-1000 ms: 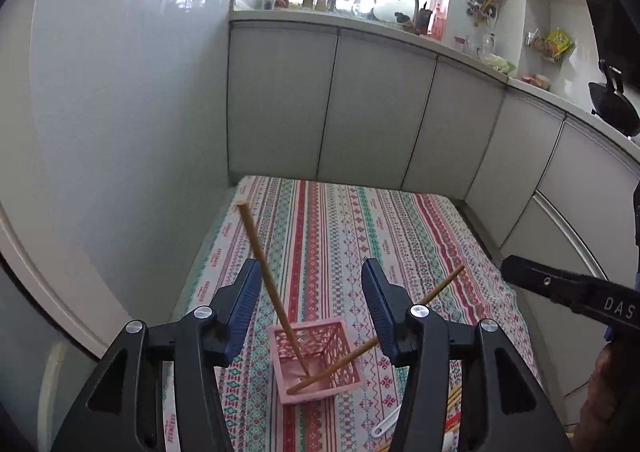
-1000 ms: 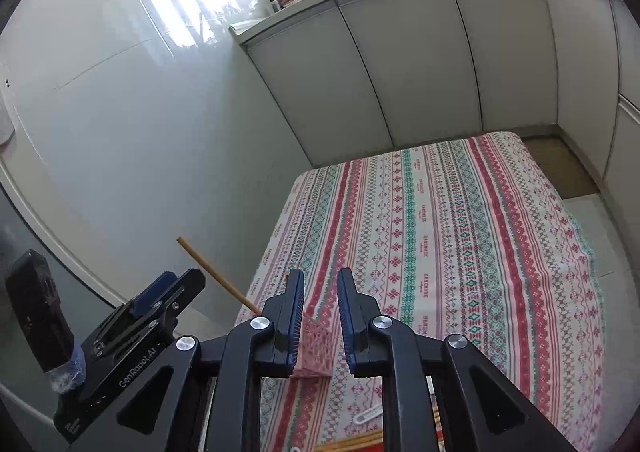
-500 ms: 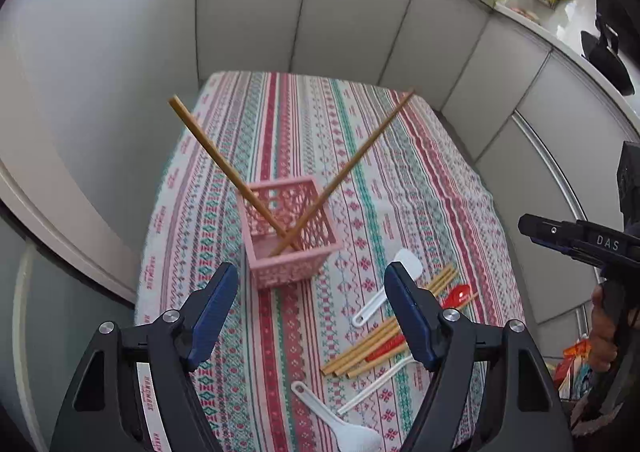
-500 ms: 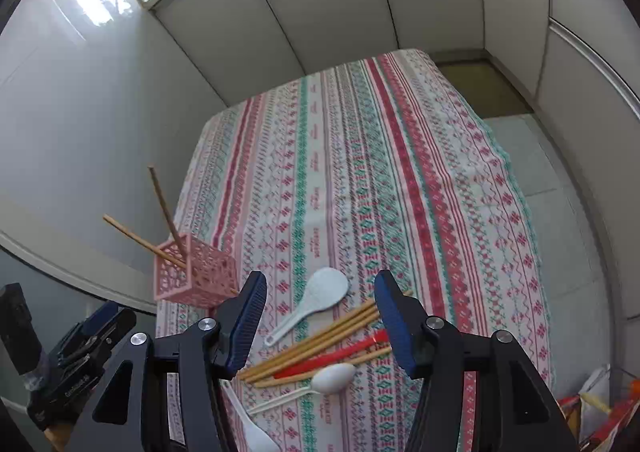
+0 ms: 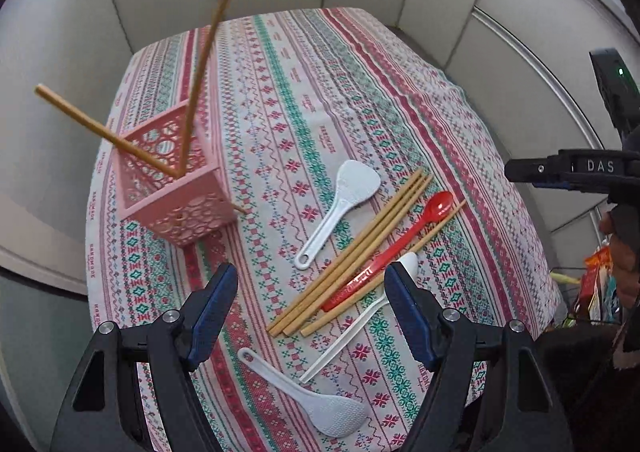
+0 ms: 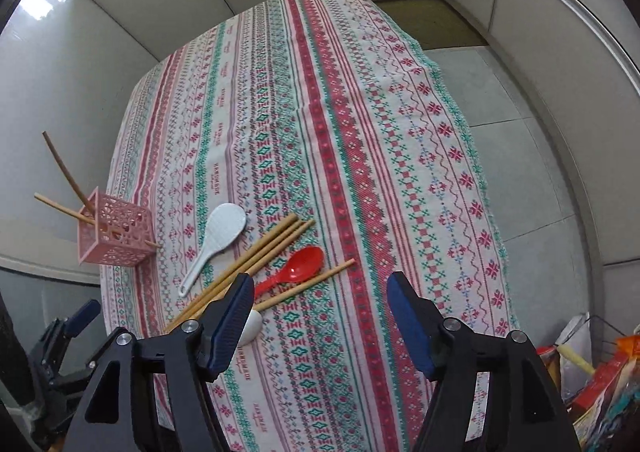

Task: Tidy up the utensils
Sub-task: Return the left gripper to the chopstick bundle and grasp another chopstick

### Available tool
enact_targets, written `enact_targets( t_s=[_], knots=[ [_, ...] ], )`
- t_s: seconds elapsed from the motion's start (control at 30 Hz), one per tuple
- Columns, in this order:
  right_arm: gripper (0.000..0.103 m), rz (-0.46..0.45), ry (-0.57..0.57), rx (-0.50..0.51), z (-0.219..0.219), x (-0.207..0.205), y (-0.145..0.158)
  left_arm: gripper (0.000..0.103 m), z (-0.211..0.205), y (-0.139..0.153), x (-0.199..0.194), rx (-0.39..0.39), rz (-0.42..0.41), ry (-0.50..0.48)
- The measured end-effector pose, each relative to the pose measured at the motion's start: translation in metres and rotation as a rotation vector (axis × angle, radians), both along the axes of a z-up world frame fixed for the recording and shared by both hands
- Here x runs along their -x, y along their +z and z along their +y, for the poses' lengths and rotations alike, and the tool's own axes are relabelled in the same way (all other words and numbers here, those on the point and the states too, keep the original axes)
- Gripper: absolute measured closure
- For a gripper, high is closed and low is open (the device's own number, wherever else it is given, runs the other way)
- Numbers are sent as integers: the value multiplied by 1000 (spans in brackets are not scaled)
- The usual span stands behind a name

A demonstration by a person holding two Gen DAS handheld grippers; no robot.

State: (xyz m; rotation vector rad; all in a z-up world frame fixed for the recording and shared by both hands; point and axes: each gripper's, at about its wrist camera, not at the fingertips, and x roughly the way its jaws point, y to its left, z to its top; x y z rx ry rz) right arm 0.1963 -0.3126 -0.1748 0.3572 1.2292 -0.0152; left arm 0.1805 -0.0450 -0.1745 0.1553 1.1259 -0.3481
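Both claws spread wide above the loose utensils.

We hold the left claw [image 5: 310, 316] and right claw [image 6: 320, 322] released, gripping nothing. Nearest us lie a white paddle [image 5: 320, 404], chopsticks [image 5: 352, 248], a red spoon [image 5: 400, 244] and another paddle [image 5: 344, 199] on the worktop's cloth [image 6: 360, 111], woven "HANDMADE". Farther left, the pink basket [image 5: 172, 179] holds two chopsticks. The right tool reads "DAS".
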Motion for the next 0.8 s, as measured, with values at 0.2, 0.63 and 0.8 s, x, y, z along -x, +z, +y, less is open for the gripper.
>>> enact_targets(
  t_s=[0.2,0.63,0.8],
  knots=[
    [31,20,-15,13,-20,6,-8,25,-37,-16,-9,-13,51,-64],
    [29,58,-10,30,-41,9,-22,93,-83,-69,-71,17,188,-100],
    [29,62,-6,32,-44,7,-24,95,-98,-81,-79,-11,193,-122]
  ],
)
